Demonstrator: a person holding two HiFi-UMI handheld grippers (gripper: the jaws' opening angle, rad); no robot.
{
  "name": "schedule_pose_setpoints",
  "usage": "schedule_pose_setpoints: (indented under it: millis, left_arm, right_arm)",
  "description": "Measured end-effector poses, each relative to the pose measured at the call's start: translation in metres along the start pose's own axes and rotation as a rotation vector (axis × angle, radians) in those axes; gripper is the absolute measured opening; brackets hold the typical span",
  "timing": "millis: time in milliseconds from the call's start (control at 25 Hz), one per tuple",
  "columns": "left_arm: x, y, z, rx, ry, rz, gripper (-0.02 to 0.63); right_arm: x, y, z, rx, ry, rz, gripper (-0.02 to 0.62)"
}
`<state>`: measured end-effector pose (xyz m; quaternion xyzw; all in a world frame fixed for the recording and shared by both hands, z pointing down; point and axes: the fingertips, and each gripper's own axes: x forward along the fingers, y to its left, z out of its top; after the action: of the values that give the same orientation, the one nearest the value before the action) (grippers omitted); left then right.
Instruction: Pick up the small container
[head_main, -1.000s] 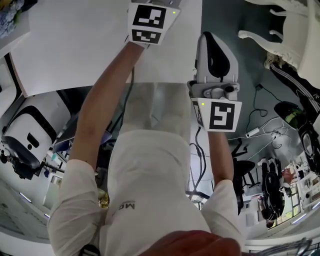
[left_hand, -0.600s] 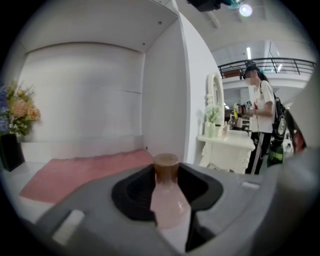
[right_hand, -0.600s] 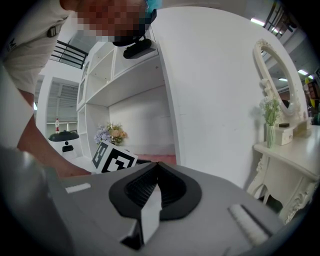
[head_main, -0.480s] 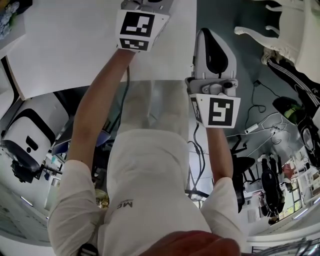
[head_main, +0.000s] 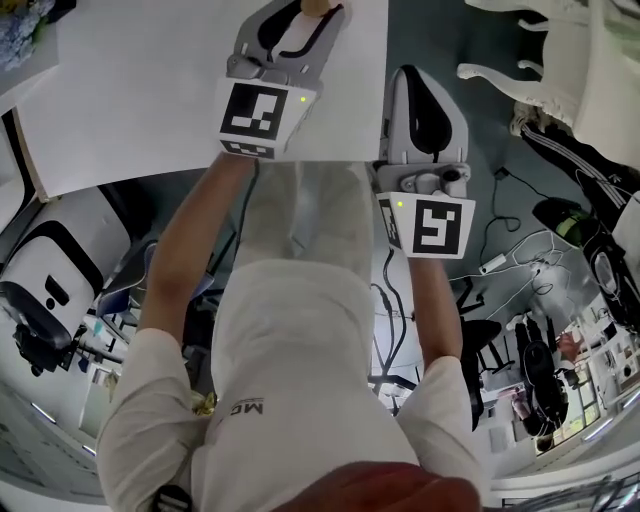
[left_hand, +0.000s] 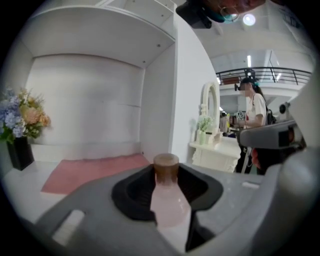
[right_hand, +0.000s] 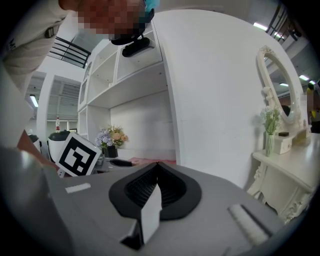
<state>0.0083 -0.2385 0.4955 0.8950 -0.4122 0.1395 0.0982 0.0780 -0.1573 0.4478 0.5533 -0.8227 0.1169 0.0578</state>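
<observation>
The small container (left_hand: 167, 197) is a pale pink bottle with a brown cap (left_hand: 165, 166). It stands upright between the jaws of my left gripper (left_hand: 165, 182), which is shut on its body. In the head view the left gripper (head_main: 296, 20) reaches over the white tabletop (head_main: 140, 90), and the brown cap (head_main: 314, 5) pokes out at the top edge. My right gripper (right_hand: 157, 167) is shut with nothing in it. It hangs beside the table's right edge in the head view, right gripper (head_main: 425, 78).
A pink mat (left_hand: 95, 167) lies on the white desk under a shelf unit. A dark vase of flowers (left_hand: 22, 125) stands at the left. A white vanity with an oval mirror (right_hand: 280, 100) is off to the right, and a person (left_hand: 252, 107) stands behind it.
My left gripper has drawn back toward me over the table, so its jaws and the bottle's cap now show in the head view. The right gripper has barely moved.
</observation>
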Motion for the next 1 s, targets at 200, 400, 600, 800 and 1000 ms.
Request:
schedule_pose_setpoints:
  millis: [200,400,600,800,1000]
  left_arm:
    - [-0.039,-0.009,0.017,0.008,0.002,0.006,0.138]
    - [-0.089,-0.013,0.041,0.017,0.019,0.021,0.138]
    - [-0.134,-0.015,0.06,0.015,0.024,0.04,0.138]
    - [-0.172,-0.019,0.085,0.02,0.012,0.052,0.138]
    - [-0.204,-0.031,0.104,0.022,0.005,0.049,0.138]
  right_arm:
    - [-0.014,0.004,0.024,-0.018,-0.008,0.006,-0.003]
    - [-0.032,0.021,0.047,0.014,0.003,0.031,-0.003]
    - [-0.052,0.055,0.068,0.007,0.009,0.092,-0.003]
    - [-0.068,0.075,0.094,-0.007,-0.008,0.094,-0.003]
    - [-0.084,0.09,0.109,-0.01,-0.017,0.104,-0.003]
